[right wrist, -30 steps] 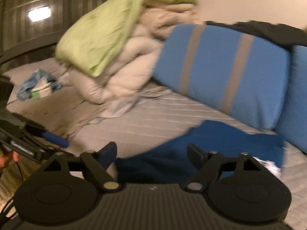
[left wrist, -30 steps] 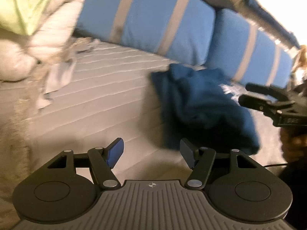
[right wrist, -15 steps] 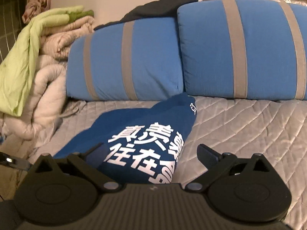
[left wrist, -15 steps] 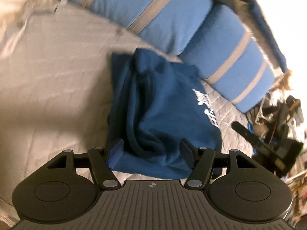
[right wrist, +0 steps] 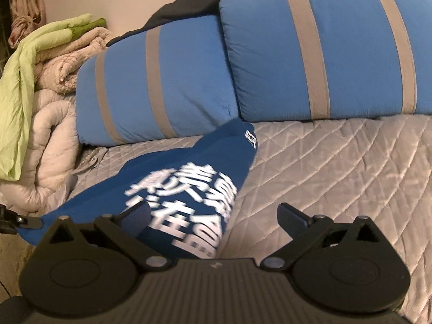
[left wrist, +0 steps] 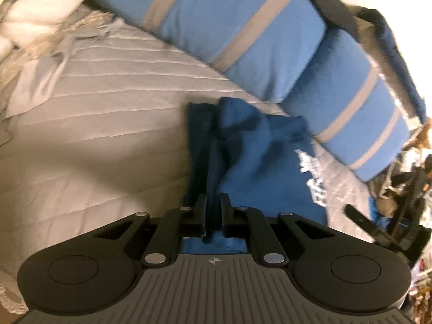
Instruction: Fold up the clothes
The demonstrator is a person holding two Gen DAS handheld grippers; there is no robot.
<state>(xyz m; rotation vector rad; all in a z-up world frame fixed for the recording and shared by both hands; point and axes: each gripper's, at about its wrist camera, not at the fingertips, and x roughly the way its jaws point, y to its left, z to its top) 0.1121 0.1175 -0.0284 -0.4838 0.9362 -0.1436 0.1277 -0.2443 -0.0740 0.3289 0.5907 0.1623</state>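
A dark blue T-shirt [left wrist: 259, 145] with white printed characters lies crumpled on the grey quilted bed. My left gripper [left wrist: 214, 205] is shut on a bunched edge of the shirt at its near side. In the right wrist view the same shirt [right wrist: 189, 189] stretches toward the pillows, print side up. My right gripper [right wrist: 216, 216] is open, its jaws wide apart over the shirt's near edge, holding nothing. The left gripper's tip [right wrist: 16, 220] shows at the far left, pinching the shirt's corner.
Two blue pillows with grey stripes [right wrist: 310, 54] lean against the wall behind the shirt. A pile of beige and green bedding [right wrist: 40, 81] sits at the left. The grey quilt [right wrist: 337, 162] spreads to the right. Clutter [left wrist: 405, 189] lies off the bed's right side.
My left gripper has closed on the shirt's edge; it was open half a second ago. The right gripper has come closer to the shirt and stays open.
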